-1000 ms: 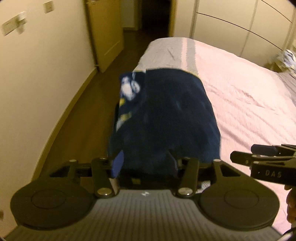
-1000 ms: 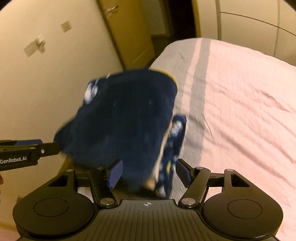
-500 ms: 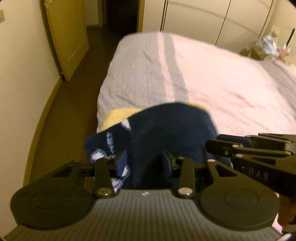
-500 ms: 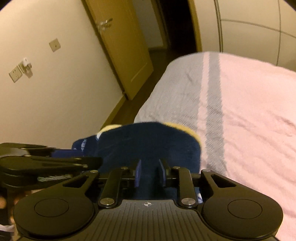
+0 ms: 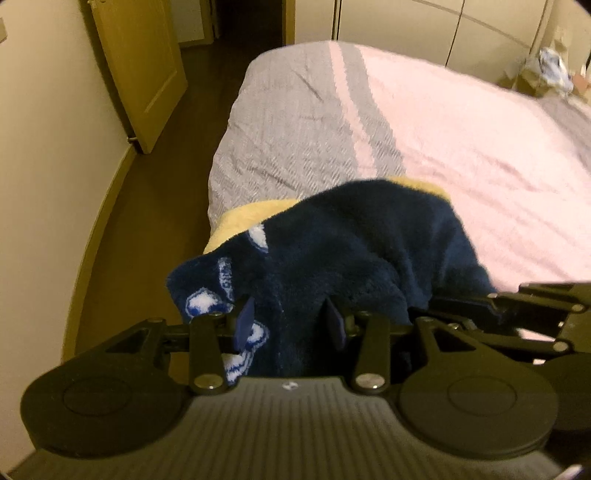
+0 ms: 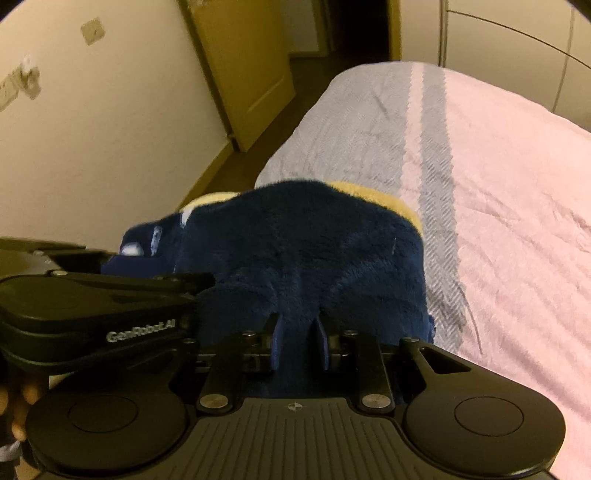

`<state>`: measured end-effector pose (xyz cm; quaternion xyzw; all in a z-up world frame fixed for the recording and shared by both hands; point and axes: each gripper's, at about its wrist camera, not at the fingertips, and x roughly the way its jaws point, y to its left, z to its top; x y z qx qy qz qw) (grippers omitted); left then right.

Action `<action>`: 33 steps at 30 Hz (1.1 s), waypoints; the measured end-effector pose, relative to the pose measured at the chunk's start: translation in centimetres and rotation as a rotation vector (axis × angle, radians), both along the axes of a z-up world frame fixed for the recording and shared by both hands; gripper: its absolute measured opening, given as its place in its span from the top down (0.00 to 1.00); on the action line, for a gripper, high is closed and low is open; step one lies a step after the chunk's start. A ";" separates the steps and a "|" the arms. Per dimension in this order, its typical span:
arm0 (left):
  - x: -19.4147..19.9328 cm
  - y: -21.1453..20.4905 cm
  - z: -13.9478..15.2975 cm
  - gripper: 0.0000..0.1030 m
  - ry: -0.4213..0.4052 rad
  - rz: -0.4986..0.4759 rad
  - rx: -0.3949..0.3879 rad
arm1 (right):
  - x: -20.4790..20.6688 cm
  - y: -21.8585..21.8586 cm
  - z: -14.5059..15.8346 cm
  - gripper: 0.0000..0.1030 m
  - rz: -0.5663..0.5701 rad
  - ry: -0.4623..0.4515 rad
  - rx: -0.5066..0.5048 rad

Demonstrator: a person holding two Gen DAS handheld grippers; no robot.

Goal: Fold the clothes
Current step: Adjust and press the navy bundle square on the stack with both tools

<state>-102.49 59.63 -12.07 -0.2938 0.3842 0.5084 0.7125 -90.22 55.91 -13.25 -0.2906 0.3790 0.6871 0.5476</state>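
A navy fleece garment (image 5: 354, 251) with white-blue print and a yellow lining lies bunched at the near corner of the bed (image 5: 461, 140). It also shows in the right wrist view (image 6: 314, 254). My left gripper (image 5: 288, 325) is shut on its near edge, with cloth filling the gap between the blue pads. My right gripper (image 6: 299, 341) is shut on the same edge just to the right. Each gripper's body shows at the side of the other's view.
The bed has a pink cover with grey stripes (image 6: 432, 155). A dark wooden floor (image 5: 140, 206) runs along its left side beside a cream wall. A yellow door (image 5: 147, 66) stands ahead left. White wardrobes (image 5: 424, 29) are behind the bed, and clutter (image 5: 550, 70) lies far right.
The garment hung raised in front of both cameras a second ago; now it is lowered onto the bed's near corner. Both grippers came down and closer together, still gripping it.
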 end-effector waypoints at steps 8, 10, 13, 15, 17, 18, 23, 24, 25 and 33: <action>-0.6 -3.7 3.3 0.64 -0.063 -0.078 0.025 | 1.3 -3.8 3.8 0.76 -0.018 0.033 0.016; -0.4 -4.6 2.5 0.64 -0.054 -0.101 0.009 | 1.1 -5.2 3.7 0.76 -0.018 0.053 -0.006; 0.1 -4.9 -0.4 0.60 -0.028 -0.123 -0.006 | 0.6 -5.7 1.9 0.76 -0.013 0.028 -0.042; 0.0 -4.8 -1.2 0.60 -0.013 -0.123 0.005 | 0.3 -5.7 0.8 0.77 -0.005 0.007 -0.036; -0.2 -4.9 -0.2 0.60 -0.025 -0.110 0.012 | 0.4 -5.8 1.4 0.77 -0.011 0.018 -0.023; -0.5 -5.1 0.4 0.60 -0.035 -0.105 0.017 | 0.1 -6.0 1.8 0.77 -0.019 0.025 -0.016; -1.7 -7.6 3.1 0.63 -0.043 -0.108 0.038 | -0.3 -8.9 4.6 0.77 -0.003 0.055 0.019; -1.9 -8.2 3.3 0.64 -0.046 -0.110 0.036 | -0.5 -9.6 4.8 0.77 0.006 0.054 0.014; -2.1 -8.9 3.5 0.64 -0.049 -0.112 0.033 | -0.8 -10.3 5.0 0.76 0.015 0.054 0.010; -2.2 -9.9 2.6 0.62 -0.031 -0.082 0.017 | -1.4 -11.0 3.6 0.77 -0.001 0.043 -0.042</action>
